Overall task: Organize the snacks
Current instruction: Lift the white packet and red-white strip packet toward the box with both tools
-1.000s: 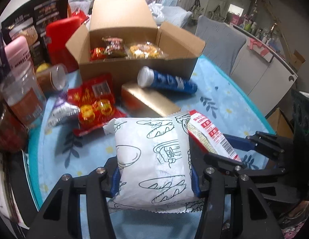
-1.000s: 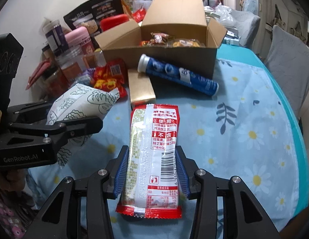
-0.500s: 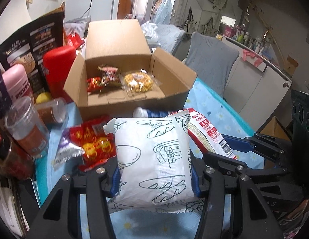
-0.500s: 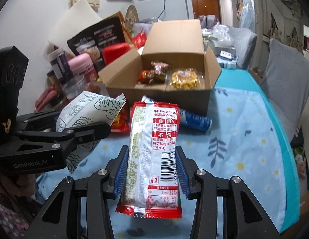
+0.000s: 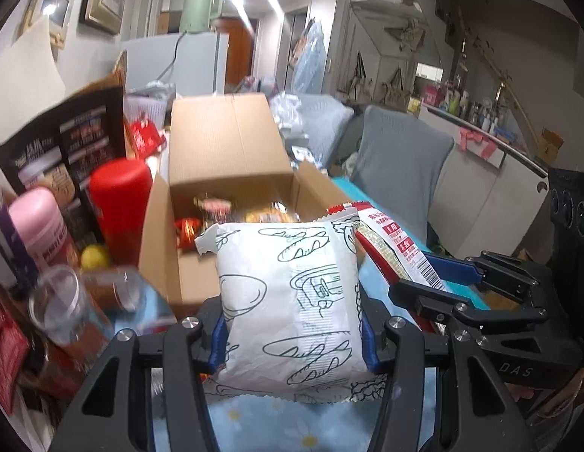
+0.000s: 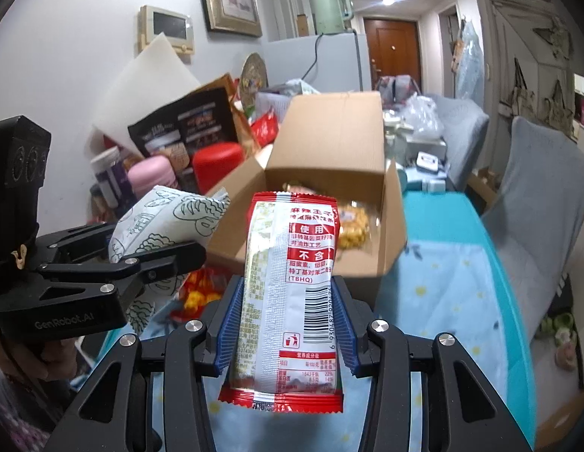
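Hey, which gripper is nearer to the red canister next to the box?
Left. The left gripper, holding the white bread packet, is on the red canister's side; the right gripper, holding the red-edged snack packet, is farther across.

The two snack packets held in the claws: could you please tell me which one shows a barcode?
The long red-and-white packet in the right claw shows the barcode; the white packet in the left claw carries only line drawings of bread.
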Demonstrator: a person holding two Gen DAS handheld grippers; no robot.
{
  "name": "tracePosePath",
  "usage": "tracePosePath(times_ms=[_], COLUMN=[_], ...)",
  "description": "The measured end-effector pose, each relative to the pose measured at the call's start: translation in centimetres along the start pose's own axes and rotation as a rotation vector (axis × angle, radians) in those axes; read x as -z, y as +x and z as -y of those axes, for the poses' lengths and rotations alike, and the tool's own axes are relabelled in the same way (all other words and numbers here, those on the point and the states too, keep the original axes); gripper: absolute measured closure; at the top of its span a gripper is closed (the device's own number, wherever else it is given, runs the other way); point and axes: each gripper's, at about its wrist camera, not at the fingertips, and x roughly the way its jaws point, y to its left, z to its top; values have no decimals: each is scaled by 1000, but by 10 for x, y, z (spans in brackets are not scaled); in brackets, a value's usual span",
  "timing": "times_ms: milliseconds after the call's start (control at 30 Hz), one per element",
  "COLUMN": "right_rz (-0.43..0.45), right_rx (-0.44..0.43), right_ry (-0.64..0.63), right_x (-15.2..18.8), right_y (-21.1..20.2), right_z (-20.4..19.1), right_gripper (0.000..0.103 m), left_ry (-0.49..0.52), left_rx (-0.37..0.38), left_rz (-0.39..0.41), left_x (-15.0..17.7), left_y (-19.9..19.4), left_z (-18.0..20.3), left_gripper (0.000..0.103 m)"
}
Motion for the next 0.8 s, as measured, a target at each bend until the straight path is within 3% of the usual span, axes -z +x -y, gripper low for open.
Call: tracePosePath(times_ms=[400,800], right_rz=[70,113], right_rx=[-6,-34], right_ry=[-24,-36], right_x=[-59,-117], right_y=[19,63], right_z=[19,39], right_gripper=[59,59], left_ry=[-12,-14], left_rx=[-46,-83], left_rz=[125,178], left_x=[-59,-111], left_y=[16,62], left_z=[-16,-37], left_gripper=[50,50])
